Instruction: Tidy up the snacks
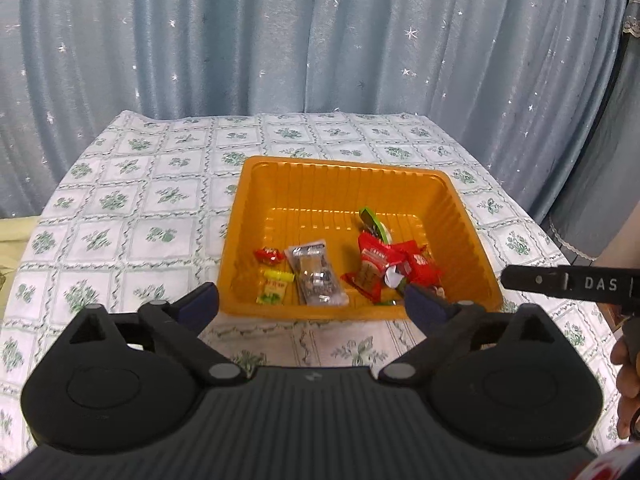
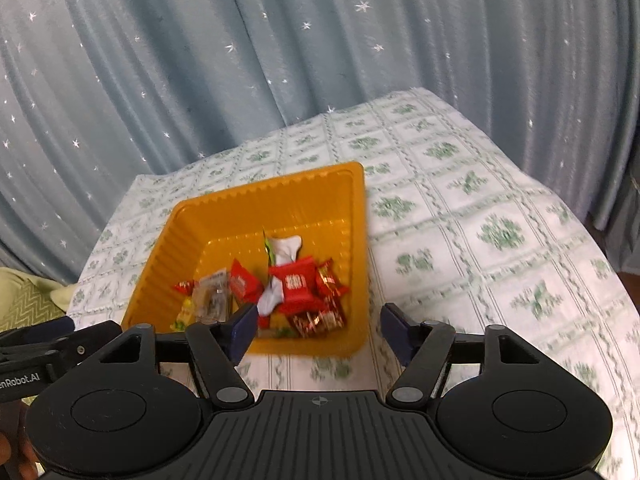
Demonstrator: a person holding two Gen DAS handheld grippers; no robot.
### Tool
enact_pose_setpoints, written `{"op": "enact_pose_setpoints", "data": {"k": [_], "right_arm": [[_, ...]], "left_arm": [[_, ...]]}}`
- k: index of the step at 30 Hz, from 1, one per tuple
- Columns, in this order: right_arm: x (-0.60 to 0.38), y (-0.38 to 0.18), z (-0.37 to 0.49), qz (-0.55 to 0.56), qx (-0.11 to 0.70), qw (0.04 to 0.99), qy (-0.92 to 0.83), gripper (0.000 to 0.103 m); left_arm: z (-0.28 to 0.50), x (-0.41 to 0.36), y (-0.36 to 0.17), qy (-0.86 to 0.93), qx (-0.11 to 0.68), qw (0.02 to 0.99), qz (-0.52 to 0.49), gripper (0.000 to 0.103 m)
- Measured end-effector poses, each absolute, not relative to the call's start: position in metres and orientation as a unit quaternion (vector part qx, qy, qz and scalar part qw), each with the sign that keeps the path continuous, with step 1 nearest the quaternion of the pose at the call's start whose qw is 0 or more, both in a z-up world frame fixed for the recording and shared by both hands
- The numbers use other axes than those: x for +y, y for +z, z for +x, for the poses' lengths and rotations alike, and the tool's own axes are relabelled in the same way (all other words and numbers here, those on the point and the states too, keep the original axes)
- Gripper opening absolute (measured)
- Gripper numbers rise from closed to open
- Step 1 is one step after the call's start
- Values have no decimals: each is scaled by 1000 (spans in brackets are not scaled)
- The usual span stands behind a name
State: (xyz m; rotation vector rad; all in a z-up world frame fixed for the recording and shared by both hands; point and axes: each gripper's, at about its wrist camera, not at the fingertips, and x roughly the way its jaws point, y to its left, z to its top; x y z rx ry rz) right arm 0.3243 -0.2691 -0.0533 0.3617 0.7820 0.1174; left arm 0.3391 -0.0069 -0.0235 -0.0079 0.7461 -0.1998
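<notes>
An orange plastic tray [image 1: 344,168] sits on the table, and every snack in view lies inside it. Against its near wall lie a pile of red packets [image 1: 384,260], a clear silvery packet [image 1: 316,276], a yellow-green packet [image 1: 274,288], a small red candy [image 1: 269,255] and a green packet [image 1: 372,222]. My left gripper [image 1: 312,304] hangs open just before the tray's near wall, nothing in its jaws. In the right wrist view the tray [image 2: 280,180] holds red packets [image 2: 296,284] and a white wrapper [image 2: 286,248]. My right gripper [image 2: 320,326] stands open over the near right corner, holding nothing.
A white tablecloth [image 1: 132,200] with green flower squares covers the table, which drops off at its rounded left and right edges. A blue star-speckled curtain [image 1: 320,40] hangs close behind. A yellow-green cushion [image 2: 24,300] lies past the left edge. A hand [image 1: 628,380] shows at the right.
</notes>
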Motion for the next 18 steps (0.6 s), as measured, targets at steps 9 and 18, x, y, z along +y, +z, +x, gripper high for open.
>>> {"op": "enact_pose_setpoints", "data": {"k": [9, 18], "right_arm": [[-266, -35, 273, 169, 375, 910, 46, 81], [-264, -17, 214, 164, 373, 913, 38, 83]], "left_arm": [[293, 4, -6, -69, 357, 931, -12, 103], [230, 9, 9, -64, 352, 933, -38, 103]]}}
